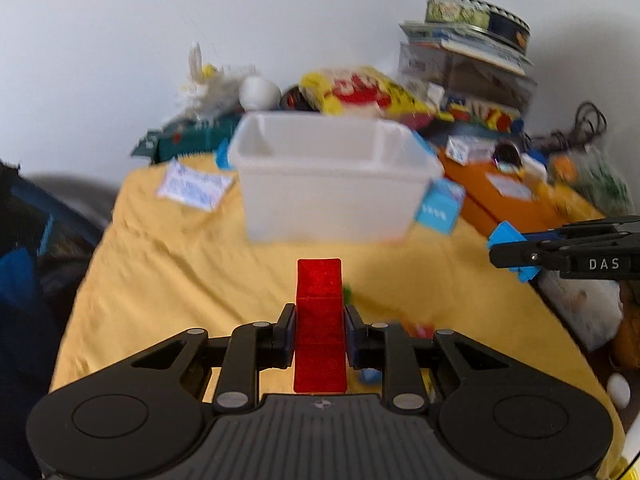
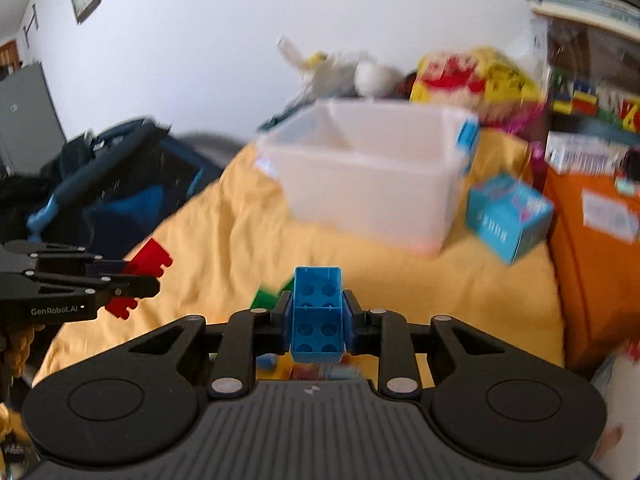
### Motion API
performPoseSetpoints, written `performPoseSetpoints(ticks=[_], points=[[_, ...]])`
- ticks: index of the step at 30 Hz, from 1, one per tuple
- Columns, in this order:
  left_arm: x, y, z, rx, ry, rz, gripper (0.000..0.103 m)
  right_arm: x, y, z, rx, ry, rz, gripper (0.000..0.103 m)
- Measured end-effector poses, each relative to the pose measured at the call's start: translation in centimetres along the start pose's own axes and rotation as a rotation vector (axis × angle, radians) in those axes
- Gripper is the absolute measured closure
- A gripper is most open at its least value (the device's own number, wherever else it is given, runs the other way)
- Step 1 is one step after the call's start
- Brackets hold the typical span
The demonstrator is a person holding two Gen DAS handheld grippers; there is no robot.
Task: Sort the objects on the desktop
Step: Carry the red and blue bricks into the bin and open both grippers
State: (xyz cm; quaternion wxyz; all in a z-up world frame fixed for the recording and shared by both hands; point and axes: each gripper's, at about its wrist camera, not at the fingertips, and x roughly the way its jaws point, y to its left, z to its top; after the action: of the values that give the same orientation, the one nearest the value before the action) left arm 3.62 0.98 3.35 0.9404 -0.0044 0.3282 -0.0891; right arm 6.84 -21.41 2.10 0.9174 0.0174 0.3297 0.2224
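A bin point(image 1: 332, 184) is set on a cloth-covered table point(image 1: 180, 280), towards its far side. A small carton point(image 1: 438, 206) is leaned against the bin's right side, and a flat packet point(image 1: 194, 186) is laid on the cloth to its left. Behind the bin a snack bag point(image 1: 360, 92) is piled among clutter; stacked boxes point(image 1: 468, 68) topped by a round tin point(image 1: 476, 14) are placed to the right.

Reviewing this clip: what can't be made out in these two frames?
- Bin floor: both views, hidden by its front wall; contents unknown.
- Small pieces on the yellow cloth: both wrist views, mostly hidden under the left gripper with the red brick and the right gripper with the blue brick.
- Print on the blue box: motion blur.
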Motion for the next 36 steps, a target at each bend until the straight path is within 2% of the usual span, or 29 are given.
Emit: performPoseSetpoints(ticks=[6, 10, 14, 16, 28, 30, 31, 32, 36], points=[[2.0, 0.5, 5.6, -0.006, -0.031, 0.003, 0.076, 1.5, -1.8, 5.4, 0.024, -0.051, -0.012, 0.076], [3.7, 0.2, 9.7, 0.035, -0.067, 0.004, 0.076, 2.8, -3.0, 8.2, 0.019, -0.070, -0.030, 0.076], [5.8, -0.4, 13.5, 0.051, -0.089, -0.013, 0.076, 4.8, -4.1, 10.5, 0.010, -0.065, -0.057, 0.076], [7.2, -0.3, 15.0, 0.028, -0.078, -0.021, 0.076, 6.0, -4.4, 11.2, 0.004, -0.047, -0.073, 0.076], [15.1, -0.7, 18.8, 0.041, 0.010, 0.012, 0.074, 12.2, -6.1, 13.7, 0.026, 0.046, -0.138, 0.076], [15.9, -0.7, 18.9, 0.062, 0.018, 0.046, 0.052, 12.9, -6.4, 13.9, 0.030, 0.056, -0.158, 0.067], [16.1, -0.6, 18.8, 0.065, 0.014, 0.079, 0.048, 13.2, -6.4, 14.0, 0.028, 0.057, -0.169, 0.044], [16.1, -0.4, 18.7, 0.060, 0.009, 0.100, 0.042, 13.2, -6.4, 13.9, 0.023, 0.047, -0.174, 0.033], [14.4, 0.9, 17.5, 0.020, -0.022, 0.079, 0.042, 11.8, -6.5, 13.2, 0.046, 0.000, -0.150, 0.034]])
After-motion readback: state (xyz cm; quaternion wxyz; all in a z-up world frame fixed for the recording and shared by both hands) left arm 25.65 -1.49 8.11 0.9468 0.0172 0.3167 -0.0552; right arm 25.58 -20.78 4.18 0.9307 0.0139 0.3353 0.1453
